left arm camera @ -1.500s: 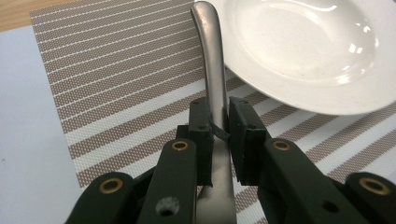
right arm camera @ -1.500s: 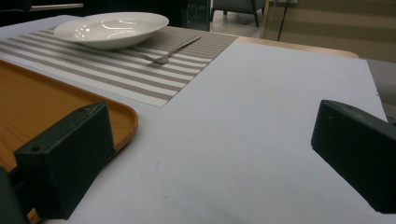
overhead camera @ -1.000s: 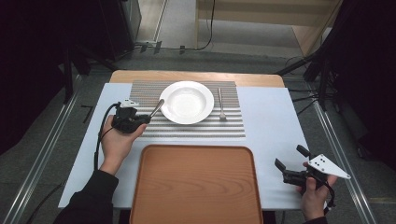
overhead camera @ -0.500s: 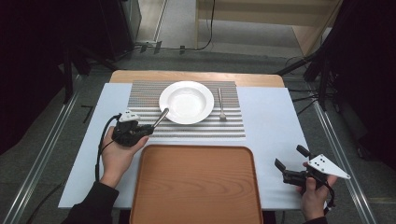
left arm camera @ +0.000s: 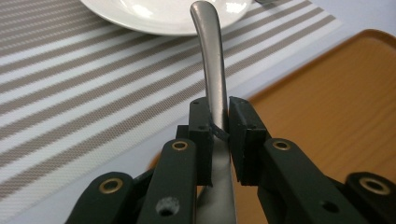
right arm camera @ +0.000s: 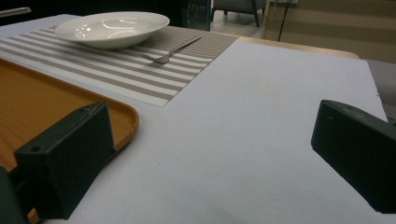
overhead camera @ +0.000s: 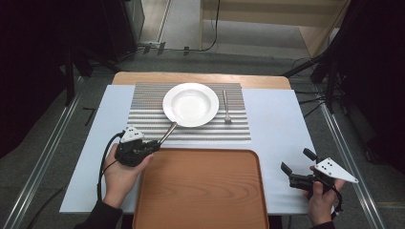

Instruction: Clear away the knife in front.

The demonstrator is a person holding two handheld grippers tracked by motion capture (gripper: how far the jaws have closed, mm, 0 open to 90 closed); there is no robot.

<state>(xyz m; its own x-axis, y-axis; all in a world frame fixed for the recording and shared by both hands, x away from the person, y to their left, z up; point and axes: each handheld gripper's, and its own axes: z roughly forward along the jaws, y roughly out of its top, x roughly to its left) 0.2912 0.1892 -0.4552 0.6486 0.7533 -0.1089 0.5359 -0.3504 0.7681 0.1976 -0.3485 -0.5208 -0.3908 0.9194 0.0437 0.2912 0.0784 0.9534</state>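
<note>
Between left tool (left arm camera: 219, 135) pads (clamped): utensil handle (left arm camera: 212, 60)

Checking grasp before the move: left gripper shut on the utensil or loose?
Shut on it: the left gripper's pads pinch the metal utensil handle from both sides.

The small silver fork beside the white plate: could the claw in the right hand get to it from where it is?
Probably yes. The right claw stands open and empty, and only bare white tabletop and striped placemat lie between it and the silver fork; nothing blocks the way, though it would take a reach.
</note>
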